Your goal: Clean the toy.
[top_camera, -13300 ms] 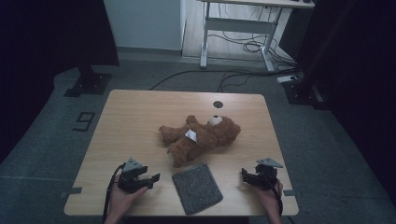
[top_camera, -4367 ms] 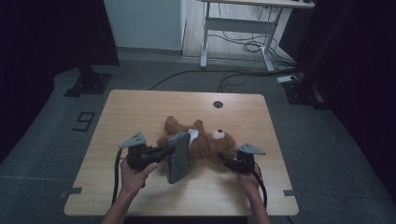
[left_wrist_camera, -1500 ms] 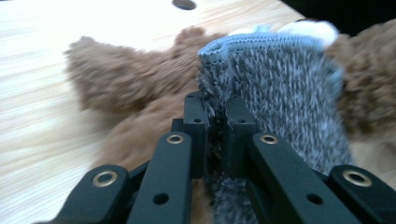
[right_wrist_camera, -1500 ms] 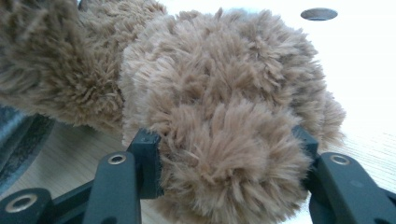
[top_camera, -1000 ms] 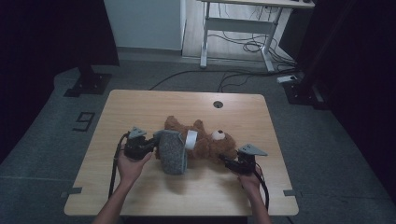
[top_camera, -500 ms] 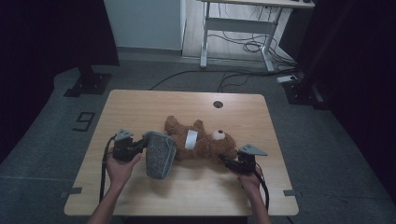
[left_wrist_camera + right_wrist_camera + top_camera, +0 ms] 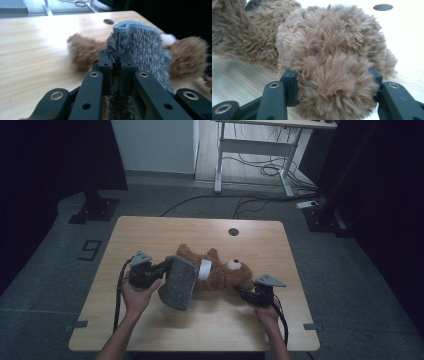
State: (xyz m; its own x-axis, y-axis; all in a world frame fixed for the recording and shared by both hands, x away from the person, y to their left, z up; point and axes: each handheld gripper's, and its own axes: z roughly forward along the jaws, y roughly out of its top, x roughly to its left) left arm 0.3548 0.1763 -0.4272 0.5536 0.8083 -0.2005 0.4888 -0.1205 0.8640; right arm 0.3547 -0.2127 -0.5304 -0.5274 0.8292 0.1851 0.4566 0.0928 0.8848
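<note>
– While that left hand-held gripper (image 7: 161, 268) has its jaws pinched tight on one edge of the grey knitted cloth square with the pale blue hem (image 7: 178, 282), I'd worry the weave slips out; it's only a thin bite, and the cloth hangs over the brown plush teddy bear (image 7: 220, 272) near the middle of the light wooden table (image 7: 150, 227).

– And the right hand-held gripper (image 7: 243, 294)?

– Half open, jaws clamped round a furry lump of the bear on the side toward the right edge. Fur squashes, so a tug from the cloth side could drag the bear free or skid it toward the front edge.

– Any writing anywhere?

– There's a white tag (image 7: 204, 269) on the bear, but I can't read anything on it. No brand that I can see.
</note>
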